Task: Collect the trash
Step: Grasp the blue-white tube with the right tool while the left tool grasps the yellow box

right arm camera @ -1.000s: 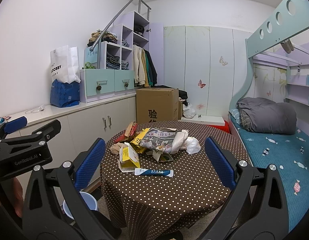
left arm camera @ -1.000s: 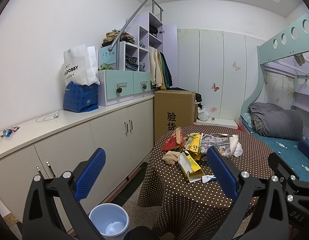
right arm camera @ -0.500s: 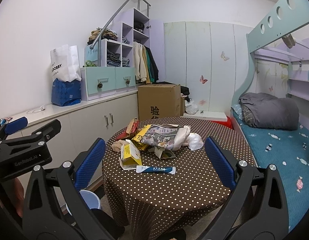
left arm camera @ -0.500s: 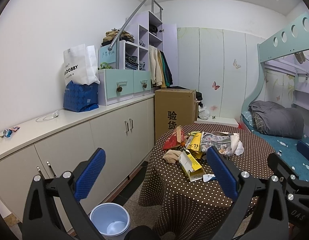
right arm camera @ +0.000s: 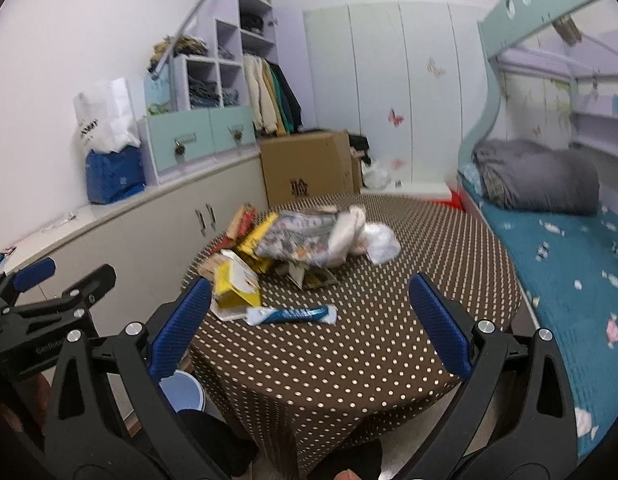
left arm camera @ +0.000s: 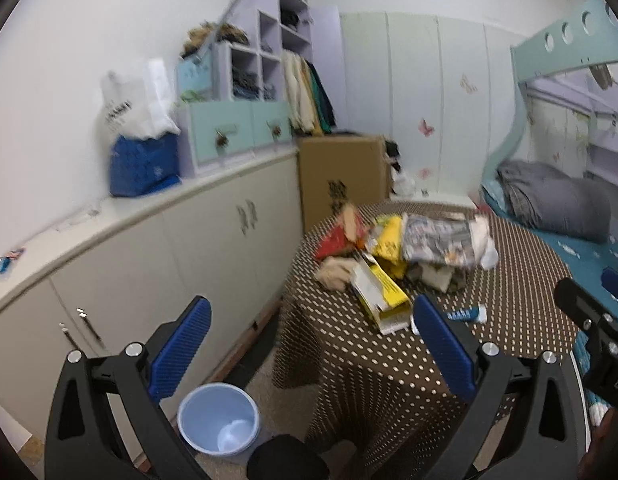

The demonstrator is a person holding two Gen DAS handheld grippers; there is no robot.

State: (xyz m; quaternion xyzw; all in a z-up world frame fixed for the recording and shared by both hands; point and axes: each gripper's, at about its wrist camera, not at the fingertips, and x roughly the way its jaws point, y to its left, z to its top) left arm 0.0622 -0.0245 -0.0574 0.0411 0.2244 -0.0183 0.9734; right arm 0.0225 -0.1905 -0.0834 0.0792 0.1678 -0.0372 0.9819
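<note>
A pile of trash lies on the round table (right arm camera: 349,360) with a brown dotted cloth: a yellow carton (right arm camera: 233,286), a blue and white tube (right arm camera: 291,315), crumpled printed paper (right arm camera: 301,240), a white plastic bag (right arm camera: 381,242) and a red wrapper (left arm camera: 337,236). The pale blue bin (left arm camera: 218,418) stands on the floor left of the table. My left gripper (left arm camera: 309,340) is open and empty, held short of the table's left edge. Above the near part of the table, my right gripper (right arm camera: 309,316) is open and empty too, with the tube just beyond its fingers.
A long white cabinet counter (left arm camera: 109,216) runs along the left wall, bearing a blue bag (left arm camera: 143,164) and drawers. A cardboard box (left arm camera: 341,180) stands behind the table. A bunk bed (right arm camera: 557,240) with a grey duvet fills the right side.
Both grippers have moved forward and tipped down toward the table, so the trash looks larger and nearer. The view is blurred by motion. Both stay open.
</note>
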